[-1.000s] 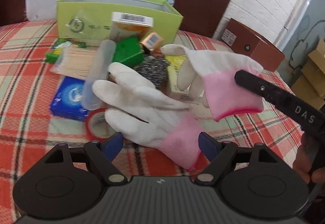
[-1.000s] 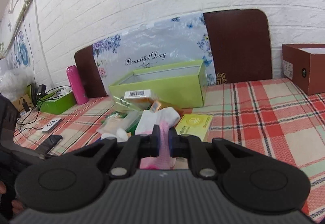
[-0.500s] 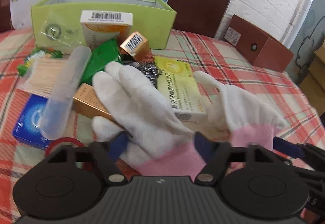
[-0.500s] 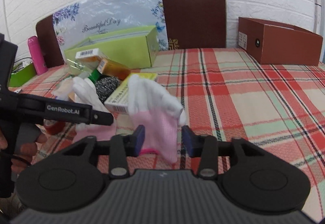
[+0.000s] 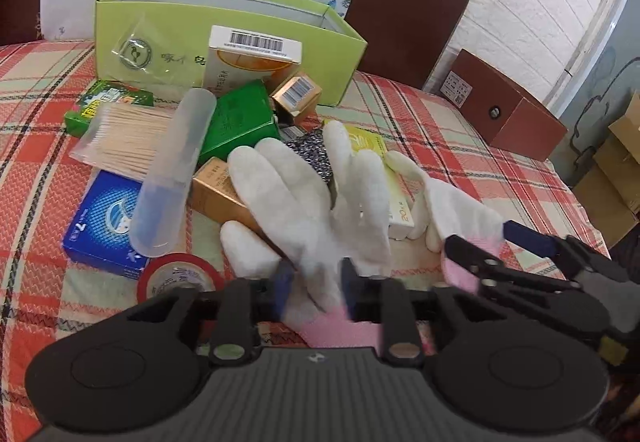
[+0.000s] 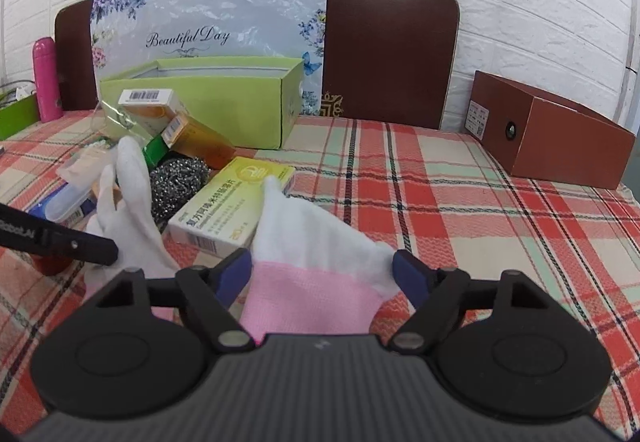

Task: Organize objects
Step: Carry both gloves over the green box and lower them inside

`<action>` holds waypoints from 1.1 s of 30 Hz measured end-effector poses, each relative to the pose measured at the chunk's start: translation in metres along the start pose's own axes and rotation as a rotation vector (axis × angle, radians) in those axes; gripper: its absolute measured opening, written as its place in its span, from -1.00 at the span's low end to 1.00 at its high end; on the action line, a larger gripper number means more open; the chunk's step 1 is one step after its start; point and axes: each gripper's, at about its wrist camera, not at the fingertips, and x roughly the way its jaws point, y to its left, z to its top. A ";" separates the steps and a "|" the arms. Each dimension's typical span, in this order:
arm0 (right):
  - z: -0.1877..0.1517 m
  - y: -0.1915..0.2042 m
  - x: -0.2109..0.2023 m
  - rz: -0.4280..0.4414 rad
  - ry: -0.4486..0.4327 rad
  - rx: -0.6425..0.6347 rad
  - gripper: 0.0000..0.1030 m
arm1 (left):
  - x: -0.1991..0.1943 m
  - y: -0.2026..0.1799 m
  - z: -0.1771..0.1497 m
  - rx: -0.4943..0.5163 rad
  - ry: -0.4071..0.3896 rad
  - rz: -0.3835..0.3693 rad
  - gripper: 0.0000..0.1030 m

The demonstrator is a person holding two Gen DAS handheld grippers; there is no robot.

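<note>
Left gripper (image 5: 314, 282) — jaws narrowed on the wrist of a white glove with pink cuff (image 5: 316, 201); blue pads press the fabric from both sides, glove fingers fanned upward over the pile.

Right gripper (image 6: 323, 272) — jaws spread wide, straddling the pink cuff of the second glove (image 6: 316, 242), which lies on the checked tablecloth (image 6: 460, 201); the pads seem to stand just clear of the cloth, though the fisheye edge makes contact hard to judge.

Pile, beyond the gloves, in front of the open green box (image 5: 168, 21):
- yellow medicine carton (image 6: 232, 209), flat, touching the second glove's fingertips
- steel scourer (image 6: 178, 181), beside the carton
- clear plastic tube (image 5: 176, 177), lying across a blue packet (image 5: 104, 226)
- bundle of wooden sticks (image 5: 124, 141) in a clear sleeve
- red tape roll (image 5: 180, 280), nearest the left gripper
- white barcode box (image 5: 250, 57), leaning on the green box

Brown cardboard box (image 6: 552, 137) — well apart, at the right.
</note>
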 end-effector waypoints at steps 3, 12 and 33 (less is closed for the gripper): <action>-0.003 0.002 0.012 0.000 0.013 -0.008 0.49 | 0.008 -0.008 0.000 0.018 -0.009 0.006 0.32; -0.013 -0.001 0.012 0.103 0.074 0.073 -0.78 | 0.014 -0.005 -0.001 0.083 0.008 0.046 -0.91; 0.131 0.017 -0.017 0.348 -0.395 0.133 -0.81 | -0.107 0.019 0.140 0.099 -0.460 0.107 -0.91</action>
